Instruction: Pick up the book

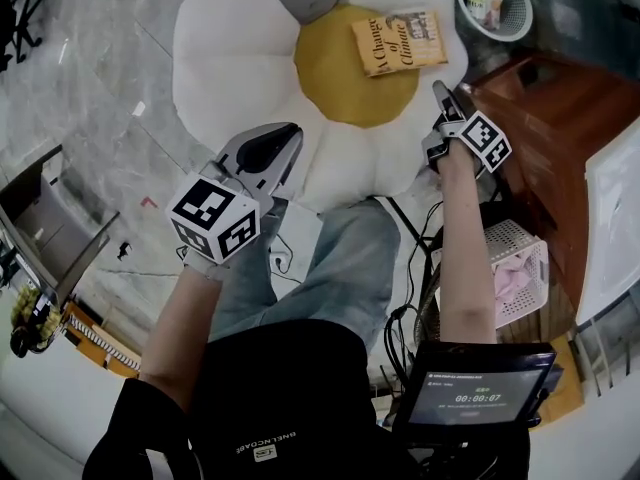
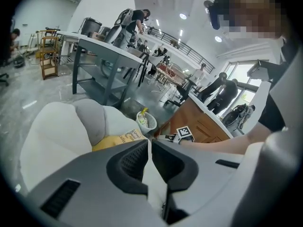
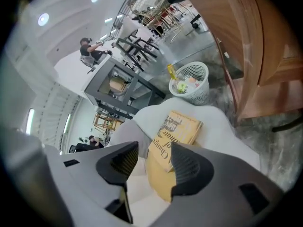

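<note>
A yellow paperback book (image 1: 400, 41) lies flat on the yellow centre (image 1: 335, 83) of a white flower-shaped cushion (image 1: 230, 58), cover up. My right gripper (image 1: 443, 93) hovers over the cushion's right edge, just short of the book. In the right gripper view its jaws (image 3: 154, 150) stand open and the book (image 3: 182, 126) shows beyond the gap, untouched. My left gripper (image 1: 288, 136) hangs over the cushion's near edge, further from the book. Its jaws (image 2: 149, 145) are together with nothing between them. Past them I see a corner of the book (image 2: 130, 137).
A white mesh wastebasket (image 1: 497, 3) stands right of the cushion, beside a brown wooden cabinet (image 1: 560, 118). A white plastic basket (image 1: 515, 268) and a dark screen (image 1: 475, 388) are near my right arm. Cables trail on the floor by my legs. Metal tables (image 2: 102, 56) stand behind.
</note>
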The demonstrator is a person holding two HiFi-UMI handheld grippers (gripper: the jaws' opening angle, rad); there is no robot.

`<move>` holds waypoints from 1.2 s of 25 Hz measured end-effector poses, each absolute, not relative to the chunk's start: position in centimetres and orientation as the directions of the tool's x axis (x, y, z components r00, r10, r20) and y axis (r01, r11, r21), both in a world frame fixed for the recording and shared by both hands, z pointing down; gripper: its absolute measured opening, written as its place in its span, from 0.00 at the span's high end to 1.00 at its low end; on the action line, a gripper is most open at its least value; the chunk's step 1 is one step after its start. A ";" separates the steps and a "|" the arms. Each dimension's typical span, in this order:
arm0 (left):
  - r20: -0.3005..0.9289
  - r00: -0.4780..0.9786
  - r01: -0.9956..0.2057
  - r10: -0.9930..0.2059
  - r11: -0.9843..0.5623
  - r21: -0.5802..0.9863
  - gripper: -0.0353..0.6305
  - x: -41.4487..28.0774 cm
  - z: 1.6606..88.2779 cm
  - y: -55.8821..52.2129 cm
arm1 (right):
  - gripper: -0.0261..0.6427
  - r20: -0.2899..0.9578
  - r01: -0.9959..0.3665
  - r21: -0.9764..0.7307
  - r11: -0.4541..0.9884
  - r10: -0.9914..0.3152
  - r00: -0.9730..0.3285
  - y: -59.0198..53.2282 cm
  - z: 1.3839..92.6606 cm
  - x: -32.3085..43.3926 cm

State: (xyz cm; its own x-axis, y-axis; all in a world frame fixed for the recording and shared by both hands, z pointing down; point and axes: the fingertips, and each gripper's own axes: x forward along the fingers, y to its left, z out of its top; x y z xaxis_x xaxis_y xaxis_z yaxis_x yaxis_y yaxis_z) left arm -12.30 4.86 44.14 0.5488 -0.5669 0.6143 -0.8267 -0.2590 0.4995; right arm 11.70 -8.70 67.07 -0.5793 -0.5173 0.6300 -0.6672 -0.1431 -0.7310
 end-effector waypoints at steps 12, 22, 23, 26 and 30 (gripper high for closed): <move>0.618 0.533 -0.828 -0.578 -0.203 0.523 0.92 -12.6 49.9 4.4 | 0.59 0.600 -0.573 -0.785 -0.237 -0.522 -0.606 -10.9 74.5 13.1; 0.640 0.537 -0.821 -0.549 -0.167 0.546 0.92 -12.6 56.7 4.7 | 0.59 0.599 -0.542 -0.793 -0.278 -0.516 -0.612 -12.9 81.5 13.8; 0.643 0.537 -0.821 -0.547 -0.164 0.547 0.92 -12.6 57.3 4.8 | 0.59 0.599 -0.539 -0.794 -0.281 -0.516 -0.612 -13.1 82.1 13.9; 0.654 0.533 -0.825 -0.538 -0.155 0.544 0.92 -12.9 58.7 5.0 | 0.59 0.595 -0.529 -0.798 -0.288 -0.512 -0.619 -13.6 83.7 13.8; 0.656 0.527 -0.826 -0.541 -0.145 0.544 0.92 -13.1 60.5 4.7 | 0.59 0.593 -0.522 -0.801 -0.292 -0.501 -0.631 -14.3 86.1 13.4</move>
